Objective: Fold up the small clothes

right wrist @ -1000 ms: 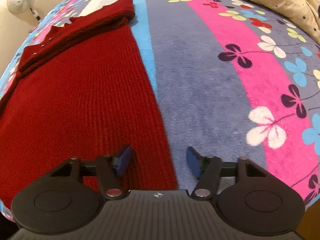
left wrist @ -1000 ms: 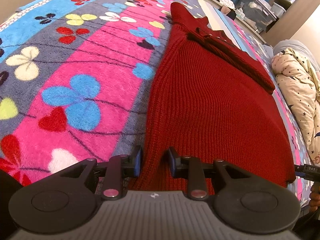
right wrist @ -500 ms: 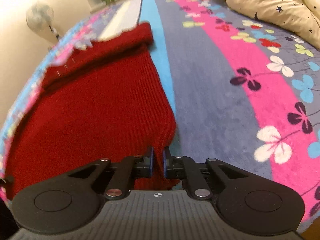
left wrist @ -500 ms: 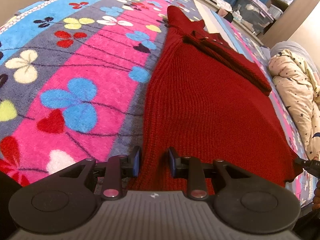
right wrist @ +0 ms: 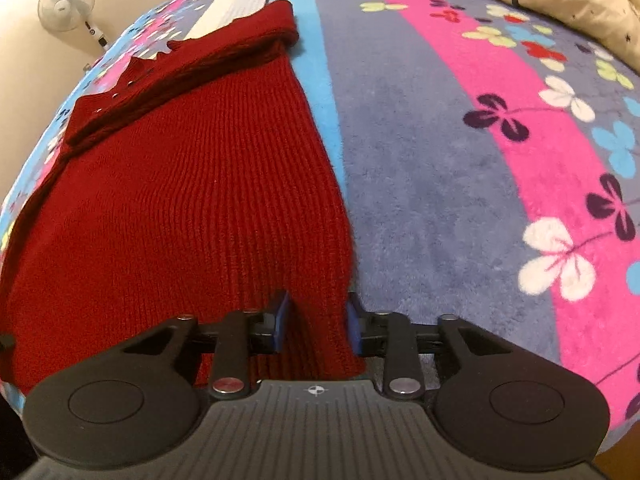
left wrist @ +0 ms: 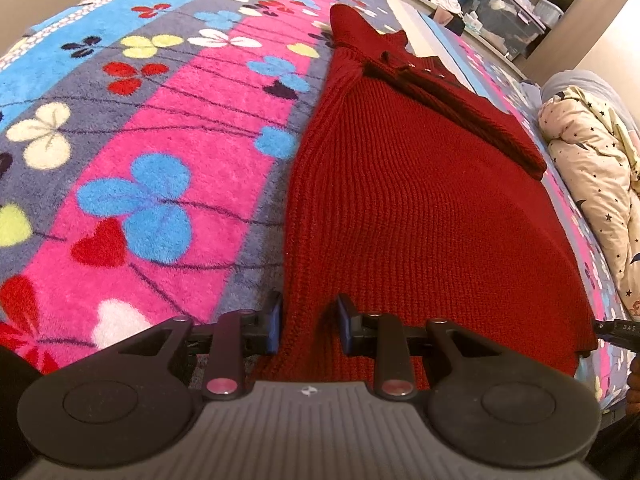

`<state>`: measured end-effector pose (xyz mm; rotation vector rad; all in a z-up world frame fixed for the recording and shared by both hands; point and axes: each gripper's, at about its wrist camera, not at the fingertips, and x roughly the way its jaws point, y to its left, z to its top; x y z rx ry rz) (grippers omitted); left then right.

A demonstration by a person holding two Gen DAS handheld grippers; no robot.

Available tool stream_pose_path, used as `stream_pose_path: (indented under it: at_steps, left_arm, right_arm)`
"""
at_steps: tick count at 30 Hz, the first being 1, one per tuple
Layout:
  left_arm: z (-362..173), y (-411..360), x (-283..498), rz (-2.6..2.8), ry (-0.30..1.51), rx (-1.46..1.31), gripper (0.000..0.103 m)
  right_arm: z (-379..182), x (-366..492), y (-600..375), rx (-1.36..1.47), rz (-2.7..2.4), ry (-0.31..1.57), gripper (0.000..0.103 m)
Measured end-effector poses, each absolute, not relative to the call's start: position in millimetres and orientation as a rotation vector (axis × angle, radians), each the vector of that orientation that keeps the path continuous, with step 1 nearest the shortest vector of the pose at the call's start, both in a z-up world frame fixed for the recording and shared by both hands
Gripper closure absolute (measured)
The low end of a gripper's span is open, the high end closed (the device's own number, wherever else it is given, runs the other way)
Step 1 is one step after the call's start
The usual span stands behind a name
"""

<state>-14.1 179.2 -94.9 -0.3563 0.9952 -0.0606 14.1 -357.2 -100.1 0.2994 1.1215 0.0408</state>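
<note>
Both tongs parted over hem corners.
Right tongs (right wrist: 314,322), clamped a moment ago, now released; left tongs (left wrist: 308,322) unchanged; sweater (left wrist: 400,200) fold not started.

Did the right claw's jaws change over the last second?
Yes. The right claw pinched shut on the red sweater hem, then reopened; cloth sits between the parted jaws.

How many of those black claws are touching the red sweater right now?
2. The left claw straddles the dark red knitted sweater at its near left corner; the right claw straddles the near right corner. Both look open, hem between their fingers.
</note>
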Motion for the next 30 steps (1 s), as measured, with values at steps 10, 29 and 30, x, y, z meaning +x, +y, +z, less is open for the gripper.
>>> stream_pose_path:
  at_steps: [10,29,30]
  left_arm:
    - [-40.4,168.0,-31.4,-0.182,0.803,-0.284,0.092]
    - [97.2,238.7,-109.1,-0.432,0.659,-0.400,0.093]
    - [90.9,237.5,-93.7,-0.398,0.681,-0.406,0.093]
  right_arm:
    - [-41.4,-13.2,-384.3,0.468,0.095,0.862,0.096]
    - [80.9,-158.6,-444.4,0.726,0.300,0.451,0.099]
    - [74.6,-150.9,-444.4,0.729,0.283,0.458,0.099]
